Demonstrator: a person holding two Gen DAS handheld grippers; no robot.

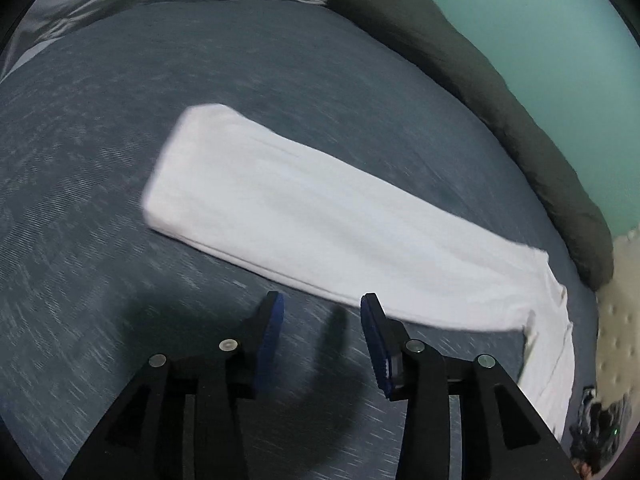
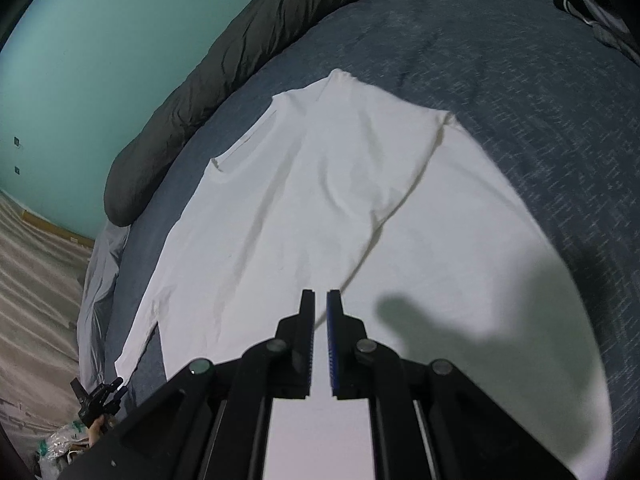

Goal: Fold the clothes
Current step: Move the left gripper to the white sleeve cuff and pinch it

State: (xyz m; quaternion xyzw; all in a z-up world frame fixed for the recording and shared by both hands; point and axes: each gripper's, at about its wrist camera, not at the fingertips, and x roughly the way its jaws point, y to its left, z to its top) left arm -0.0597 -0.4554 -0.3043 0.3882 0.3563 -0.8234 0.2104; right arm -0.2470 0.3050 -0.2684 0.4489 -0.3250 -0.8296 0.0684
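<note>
I see the bed (image 1: pixel 120 120) with its blue-grey cover, and everything else I place from it. Along its far edge, against the teal wall (image 2: pixel 80 60), lies a long dark grey pillow (image 1: pixel 500 92). In the middle of the bed lies the white T-shirt (image 1: pixel 304 204), flat and partly folded to a long strip, with one sleeve (image 2: pixel 140 336) reaching to the bed's near edge. My left gripper (image 1: pixel 322 312) hangs above the bed cover just beside the shirt, jaws released, holding nothing. My right gripper (image 2: pixel 320 312) is over the shirt, jaws clenched together, and I see no cloth between them.
</note>
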